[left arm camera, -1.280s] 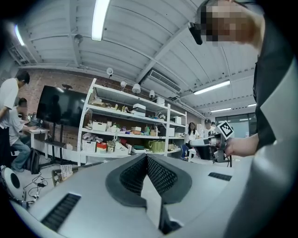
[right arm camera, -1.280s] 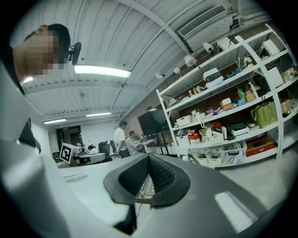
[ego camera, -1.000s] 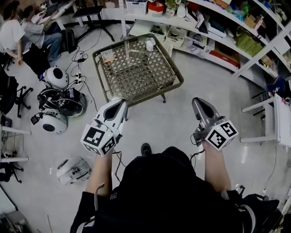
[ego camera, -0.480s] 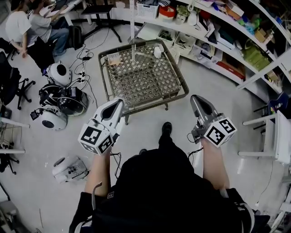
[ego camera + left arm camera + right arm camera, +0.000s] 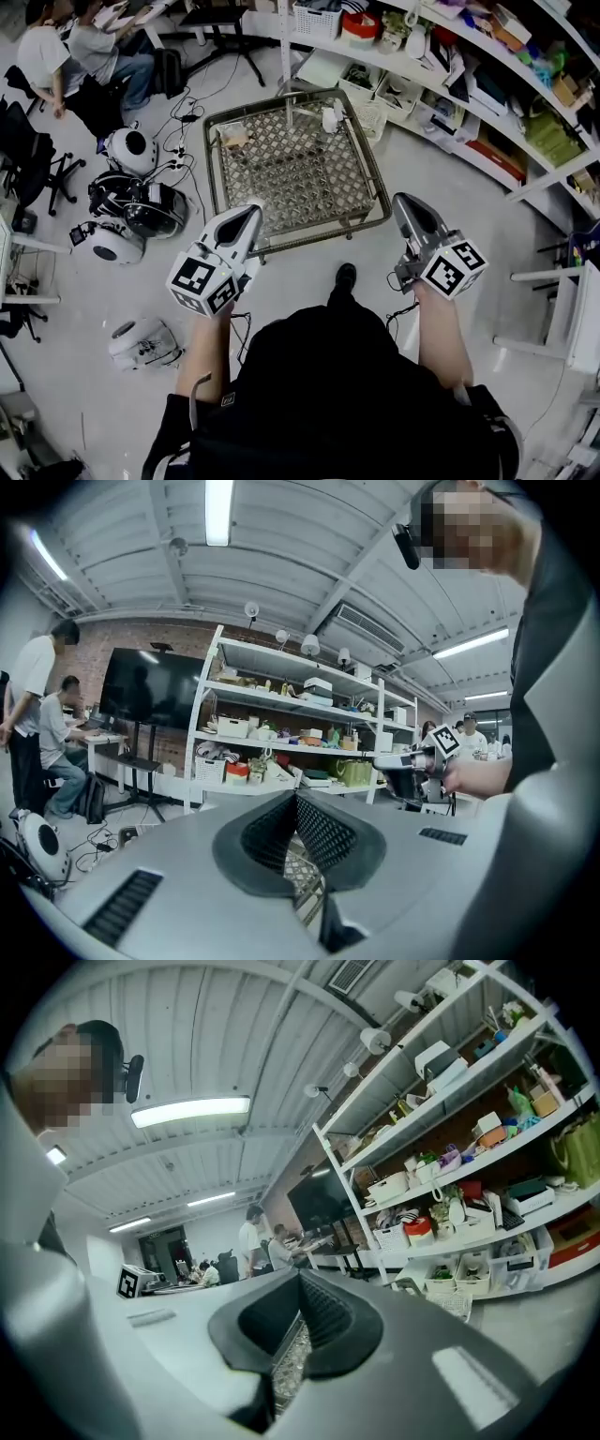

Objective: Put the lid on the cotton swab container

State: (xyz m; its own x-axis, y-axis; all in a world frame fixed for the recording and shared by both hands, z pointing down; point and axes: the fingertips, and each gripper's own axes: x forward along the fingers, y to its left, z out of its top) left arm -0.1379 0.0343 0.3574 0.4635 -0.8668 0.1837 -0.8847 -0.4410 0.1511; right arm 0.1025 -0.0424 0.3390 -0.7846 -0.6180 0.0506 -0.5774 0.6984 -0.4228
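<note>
A wire-mesh table (image 5: 292, 167) stands ahead of me in the head view. Near its far edge sits a small white container (image 5: 330, 119), and a small pale item (image 5: 232, 138) lies at the far left corner; both are too small to make out. My left gripper (image 5: 250, 212) is held in the air short of the table's near edge, its jaws shut and empty. My right gripper (image 5: 403, 202) hovers off the table's near right corner, also shut on nothing. In the left gripper view the left gripper (image 5: 295, 800) has its pads pressed together, as does the right gripper (image 5: 300, 1280) in its own view.
White shelving (image 5: 469, 84) packed with bins and boxes runs along the back and right. Round white and black devices (image 5: 127, 202) with cables lie on the floor at left. Two people sit at a desk (image 5: 70, 52) at the far left. A white stand (image 5: 572, 319) is at right.
The table and shelves have slid lower and nearer in the head view as I step forward. Both grippers keep their raised pose and stay shut.
</note>
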